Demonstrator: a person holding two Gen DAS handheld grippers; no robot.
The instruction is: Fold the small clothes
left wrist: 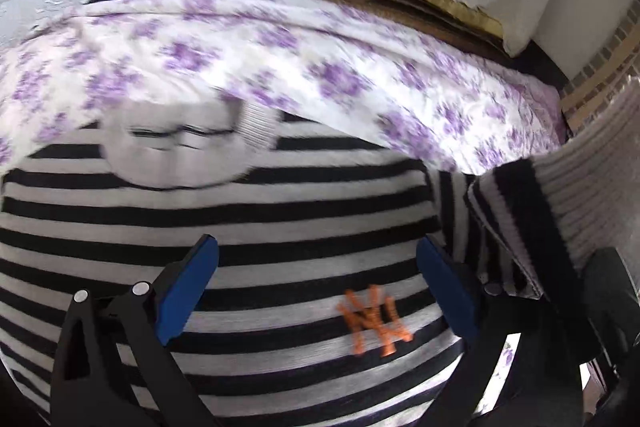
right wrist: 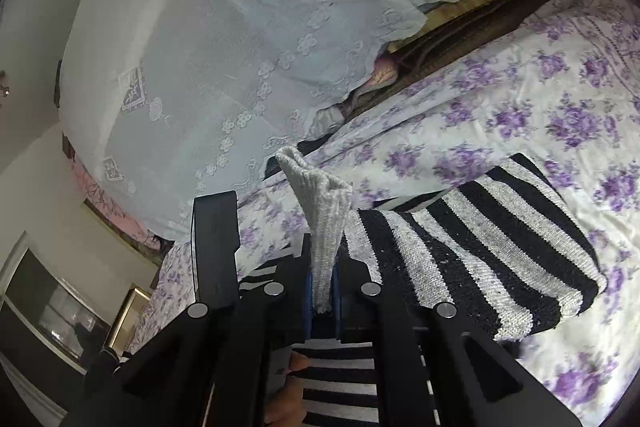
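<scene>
R gripper (right wrist: 322,291) clenched on striped sweater (left wrist: 248,227) cuff (right wrist: 320,195); thin pinch, may slip w/ tug. L gripper (left wrist: 316,287) released above chest, pins nothing; body could drag.

Open floral bedsheet (right wrist: 520,115) lies beyond the striped sweater (right wrist: 480,247); lace-covered bedding pile (right wrist: 240,47) blocks the far side.

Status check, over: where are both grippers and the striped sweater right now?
Left hand-held gripper open, over striped sweater chest. Right hand-held gripper shut on white ribbed cuff, sleeve lifted. Sweater on floral bedsheet. Nothing in the way.
</scene>
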